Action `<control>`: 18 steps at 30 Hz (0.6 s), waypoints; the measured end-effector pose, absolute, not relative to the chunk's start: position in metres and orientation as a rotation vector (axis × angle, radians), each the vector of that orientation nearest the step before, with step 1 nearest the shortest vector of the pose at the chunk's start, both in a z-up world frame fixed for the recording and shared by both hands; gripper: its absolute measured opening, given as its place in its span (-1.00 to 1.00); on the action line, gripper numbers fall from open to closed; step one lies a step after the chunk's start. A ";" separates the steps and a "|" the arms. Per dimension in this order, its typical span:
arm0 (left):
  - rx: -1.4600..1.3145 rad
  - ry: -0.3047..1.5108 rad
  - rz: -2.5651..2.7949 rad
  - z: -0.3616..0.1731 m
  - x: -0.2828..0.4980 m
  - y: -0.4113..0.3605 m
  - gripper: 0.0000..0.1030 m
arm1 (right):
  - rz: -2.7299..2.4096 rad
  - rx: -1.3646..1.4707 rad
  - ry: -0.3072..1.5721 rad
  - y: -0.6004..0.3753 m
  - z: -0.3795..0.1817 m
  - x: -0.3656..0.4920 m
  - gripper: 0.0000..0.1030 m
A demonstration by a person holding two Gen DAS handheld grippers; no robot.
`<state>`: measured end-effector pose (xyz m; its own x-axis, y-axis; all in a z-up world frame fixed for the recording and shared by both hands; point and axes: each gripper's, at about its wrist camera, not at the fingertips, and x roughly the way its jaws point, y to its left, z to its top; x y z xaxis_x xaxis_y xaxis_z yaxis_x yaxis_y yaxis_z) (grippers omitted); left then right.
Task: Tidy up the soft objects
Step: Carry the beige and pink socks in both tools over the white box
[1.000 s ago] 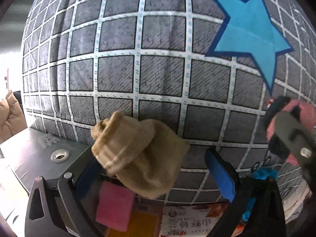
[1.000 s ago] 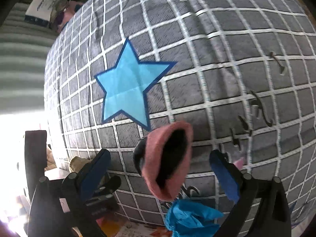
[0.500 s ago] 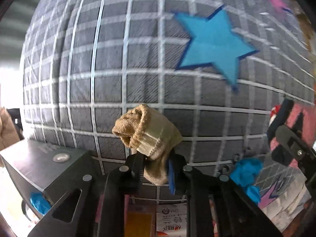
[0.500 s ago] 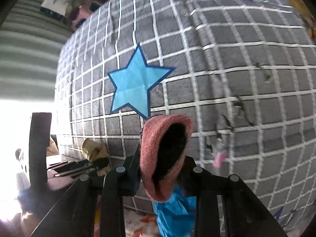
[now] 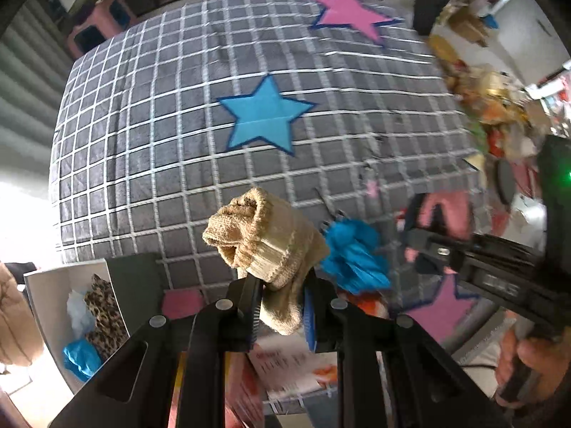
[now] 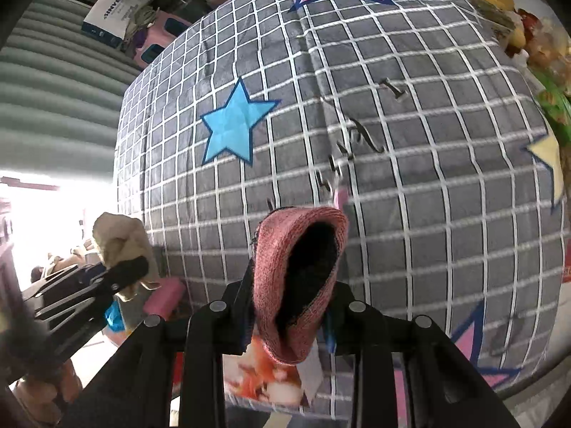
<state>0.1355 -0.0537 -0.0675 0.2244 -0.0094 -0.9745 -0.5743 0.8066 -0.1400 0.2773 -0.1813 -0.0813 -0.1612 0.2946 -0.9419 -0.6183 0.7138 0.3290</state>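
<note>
Socks are off the bed now. A sec ago both tools were wide open w/ a sock sitting loose between the fingers. Now both are pressed together and each one pinches a sock, lifted up over the bed.

Left gripper [image 5: 282,306] bites the tan sock [image 5: 266,239] near its bottom end. The rolled cuff sticks up above the fingers. Right gripper [image 6: 291,321] pinches the pink sock [image 6: 298,278] by its lower part, and the dark opening of the sock faces up toward the camera.

Both socks hang over the near edge of the grey checked blanket [image 5: 160,125], not touching it. A blue star [image 5: 266,119] sits near the middle of the blanket, well apart from the socks. A blue crumpled cloth [image 5: 351,253] lies on the blanket near the near edge, just beside the tan sock in the left view.

So the pick-up part looks done, I think. Next is prob. putting them away. A white box [image 5: 46,285] w/ soft stuff in it stands off the left corner of the bed, maybe that's the spot.

Both hands point the tools steeply down. The two tools are side by side, near each other. A bit of hand [image 5: 535,353] shows on the right tool's handle.
</note>
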 end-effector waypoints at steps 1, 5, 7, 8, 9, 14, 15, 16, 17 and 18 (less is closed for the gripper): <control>-0.522 1.288 0.400 -0.060 0.132 -0.064 -0.59 | 0.818 -0.277 1.538 -0.187 -0.080 0.273 -0.39; -0.491 1.272 0.335 -0.046 0.116 -0.084 -0.59 | 0.807 -0.276 1.548 -0.200 -0.078 0.257 -0.39; -0.481 1.268 0.307 -0.043 0.108 -0.093 -0.59 | 0.805 -0.270 1.547 -0.206 -0.075 0.248 -0.39; -0.479 1.267 0.288 -0.043 0.105 -0.098 -0.59 | 0.804 -0.273 1.541 -0.208 -0.072 0.243 -0.39; -0.476 1.269 0.272 -0.042 0.102 -0.102 -0.59 | 0.801 -0.275 1.534 -0.208 -0.071 0.238 -0.39; -0.433 1.261 0.172 -0.037 0.080 -0.126 -0.59 | 0.774 -0.279 1.513 -0.219 -0.066 0.210 -0.39; -0.432 1.254 0.157 -0.035 0.074 -0.129 -0.58 | 0.765 -0.281 1.511 -0.221 -0.065 0.204 -0.39; -0.432 1.249 0.148 -0.035 0.069 -0.130 -0.58 | 0.757 -0.282 1.506 -0.222 -0.063 0.197 -0.39; -0.430 1.241 0.140 -0.032 0.062 -0.130 -0.59 | 0.751 -0.279 1.502 -0.224 -0.060 0.189 -0.39; -0.425 1.231 0.134 -0.029 0.055 -0.130 -0.58 | 0.747 -0.274 1.496 -0.225 -0.057 0.182 -0.39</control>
